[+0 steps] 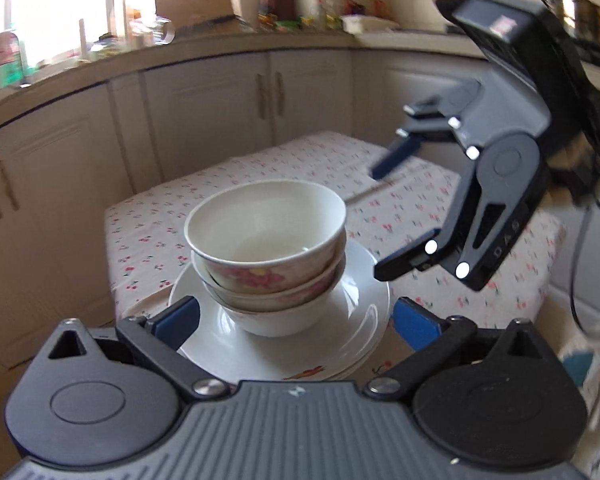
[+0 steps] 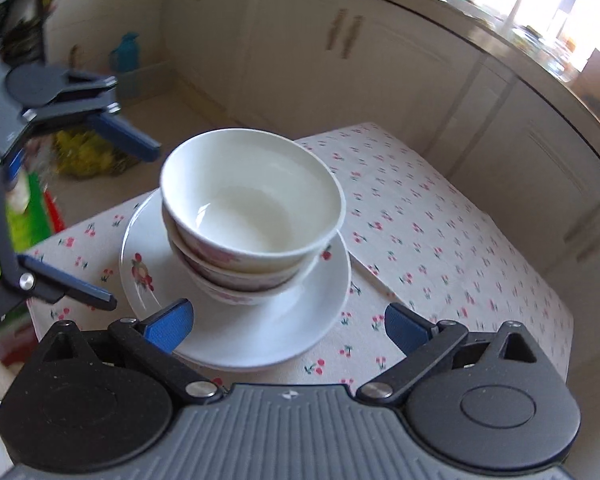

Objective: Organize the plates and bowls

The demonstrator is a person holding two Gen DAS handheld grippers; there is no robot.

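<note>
Left hand-held gripper [image 1: 296, 314] was wide open and empty, its fingers flanking the near rim of the stacked plates [image 1: 356, 312]. Right hand-held gripper [image 2: 288, 322] was likewise open, holding nothing. 3 nested bowls [image 1: 266, 240] sat on the plates, on the cherry-print tabletop [image 1: 148, 232]. Stacking looked complete; next move likely gripping the plate rim or withdrawing.

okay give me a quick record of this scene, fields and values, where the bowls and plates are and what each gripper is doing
bowls: three bowls nested in one stack, the top one empty
plates: stack of plates under the bowls, fruit print on the rim
surface: table with cherry-print cloth
left gripper: open, holding nothing, fingers either side of the plates' near edge
right gripper: open, holding nothing, above the table
background: cabinets below a cluttered counter
</note>
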